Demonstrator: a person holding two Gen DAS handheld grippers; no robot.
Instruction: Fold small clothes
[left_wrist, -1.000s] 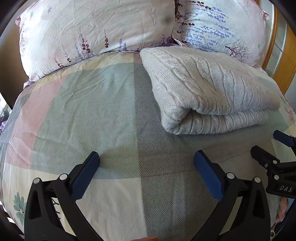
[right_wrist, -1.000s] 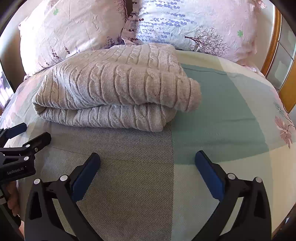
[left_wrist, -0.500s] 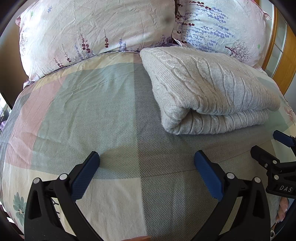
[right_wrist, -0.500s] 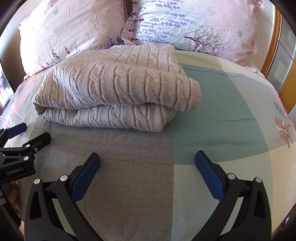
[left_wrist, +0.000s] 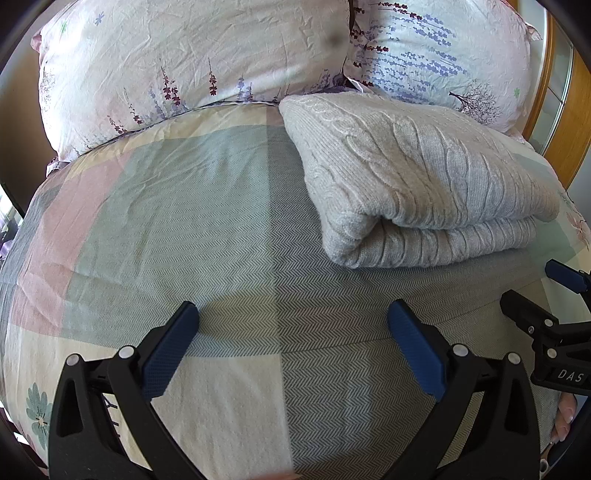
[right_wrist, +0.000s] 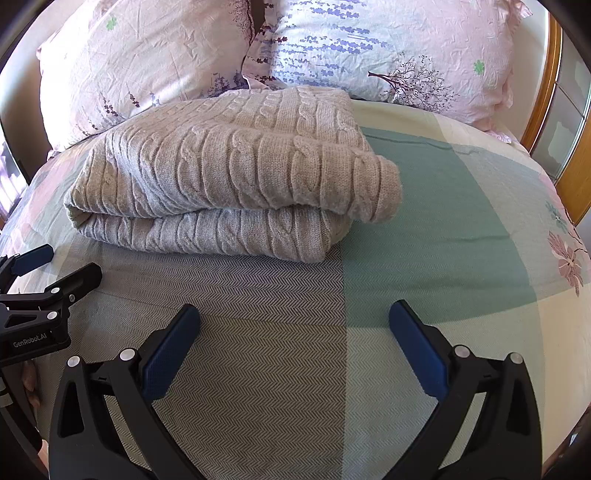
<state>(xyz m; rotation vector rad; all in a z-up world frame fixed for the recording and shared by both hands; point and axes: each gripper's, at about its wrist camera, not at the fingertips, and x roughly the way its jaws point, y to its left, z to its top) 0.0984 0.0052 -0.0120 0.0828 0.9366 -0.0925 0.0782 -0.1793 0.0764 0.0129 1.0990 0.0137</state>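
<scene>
I see the folded cable-knit sweater (right_wrist: 229, 173) lying on the bed cover (right_wrist: 436, 229) near the head edge of the bed, its far edge touching the two floral pillows (left_wrist: 192, 70). It is doubled over, the upper layer resting on the lower, with the open edges facing my grippers. My left gripper (left_wrist: 293, 341) hovers over bare cover near the foot edge, jaws spread wide, nothing between the blue pads (left_wrist: 168, 354). My right gripper (right_wrist: 295, 343) sits beside it, likewise spread and empty. Both stand apart from the sweater. A wooden bed frame (right_wrist: 546, 85) shows along the right edge.
</scene>
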